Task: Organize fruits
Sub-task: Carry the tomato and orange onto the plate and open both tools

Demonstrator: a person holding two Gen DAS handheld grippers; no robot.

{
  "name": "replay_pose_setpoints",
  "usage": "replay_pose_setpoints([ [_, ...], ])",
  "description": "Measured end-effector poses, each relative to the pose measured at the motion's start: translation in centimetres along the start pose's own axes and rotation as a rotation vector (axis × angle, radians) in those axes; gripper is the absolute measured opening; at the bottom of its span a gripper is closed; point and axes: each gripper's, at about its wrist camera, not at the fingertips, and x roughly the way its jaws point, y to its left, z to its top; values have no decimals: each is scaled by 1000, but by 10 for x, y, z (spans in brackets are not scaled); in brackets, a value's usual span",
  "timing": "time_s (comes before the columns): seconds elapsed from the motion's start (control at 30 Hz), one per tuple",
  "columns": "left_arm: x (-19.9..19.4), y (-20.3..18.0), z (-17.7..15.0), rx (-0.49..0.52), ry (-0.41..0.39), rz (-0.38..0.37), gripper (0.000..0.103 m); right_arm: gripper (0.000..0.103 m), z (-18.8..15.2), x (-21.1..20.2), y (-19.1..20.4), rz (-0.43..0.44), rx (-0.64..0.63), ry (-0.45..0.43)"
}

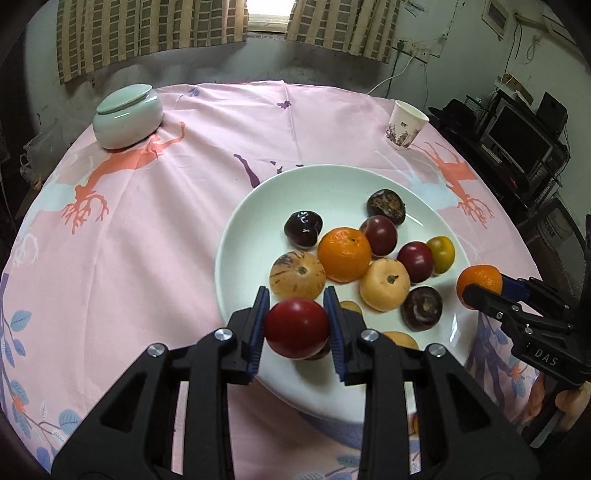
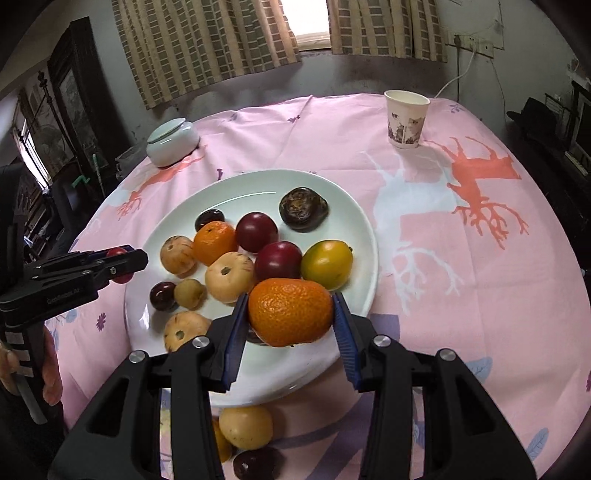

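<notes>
Carrying a red plum (image 1: 296,328) pinched in my left gripper (image 1: 296,326) and an orange (image 2: 290,312) pinched in my right gripper (image 2: 290,314) over the plate's (image 2: 343,192) near edge, I am risking a roll-off onto the tablecloth (image 2: 461,280) if released there.

Plate (image 2: 369,258) sits mid-table on the cloth (image 2: 461,258), fruits (image 2: 229,277) piled in it; jar (image 2: 173,142) behind-left, cup (image 2: 405,120) behind-right, more fruit (image 2: 245,426) lying before the plate.

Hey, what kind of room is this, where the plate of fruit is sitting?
Most likely a lived-in room at home, not a lab. A round table under a pink deer-print cloth stands by a curtained window, with a paper cup and lidded ceramic jar on it, and a computer monitor off to the side.
</notes>
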Motion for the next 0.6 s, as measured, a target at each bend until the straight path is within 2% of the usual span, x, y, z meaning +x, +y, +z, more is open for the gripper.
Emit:
replay_pose_setpoints([
  [0.2,15,7,2,-26,24,-4,31,46,2,12,-2,-25,-10,9],
  [0.23,16,9,3,-33,22,-4,32,53,3,11,-1,-28,-17,6],
  [0.27,14,9,4,-39,17,-8,41,62,3,10,0,-33,-23,-8],
  [0.3,11,10,5,-43,11,-15,50,66,3,6,2,-42,-26,-27],
  [0.33,5,9,5,-44,-6,-18,65,66,4,1,3,-48,-32,-46],
  [0.37,-3,8,4,-40,-29,-19,72,66,4,-7,4,-53,-41,-60],
  [0.43,-19,6,1,-30,-53,-24,76,66,3,-23,5,-60,-50,-75],
  [0.5,-38,3,-8,-34,-75,-53,86,68,-2,-39,4,-48,-46,-80],
  [0.53,-47,1,-14,-35,-91,-67,90,72,-9,-49,3,-38,-43,-76],
  [0.6,-66,-4,-33,-23,-118,-85,92,87,-25,-66,1,-31,-39,-76],
])
